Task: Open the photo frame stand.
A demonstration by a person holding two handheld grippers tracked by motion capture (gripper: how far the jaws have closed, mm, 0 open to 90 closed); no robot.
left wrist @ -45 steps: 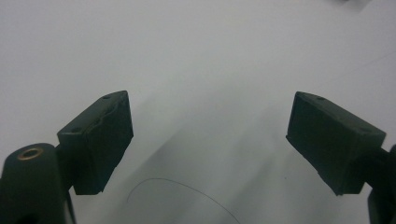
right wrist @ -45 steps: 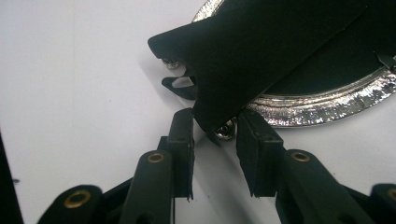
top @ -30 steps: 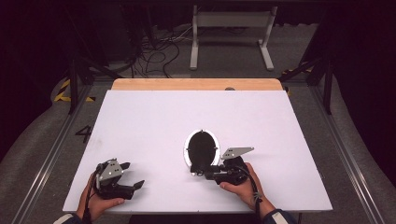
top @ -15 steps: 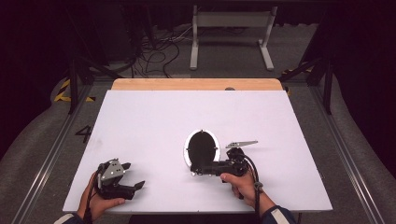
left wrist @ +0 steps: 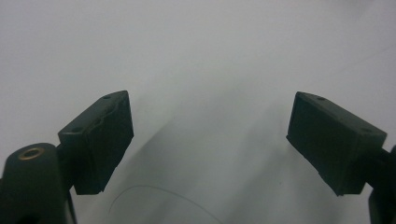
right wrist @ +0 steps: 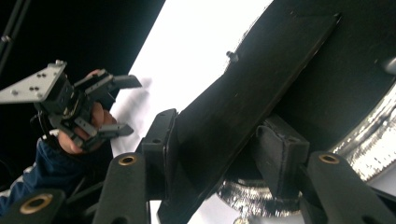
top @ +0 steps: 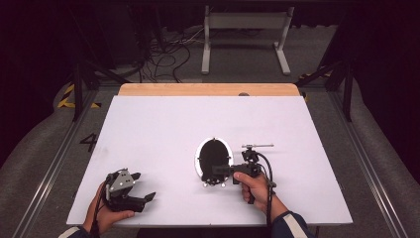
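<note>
Right gripper (right wrist: 215, 154) jaws clamp a flat black oval pan's (top: 214, 154) handle; left gripper (left wrist: 210, 144) jaws apart.

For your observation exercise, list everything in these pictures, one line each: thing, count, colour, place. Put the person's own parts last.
Table: one, white top with a wooden far edge, centre.
Oval pan-like object: one, black inside with a silvery rim, near centre, tilted, its flat black handle clamped.
Metal frame: one, pale grey, on the floor beyond the table.
Cables: several, black, on the floor beyond the table.
Left gripper: one, black, near left corner, fingers wide apart above bare tabletop.
Right gripper: one, black, shut on the handle.
Hands: two, one per gripper, near edge.
</note>
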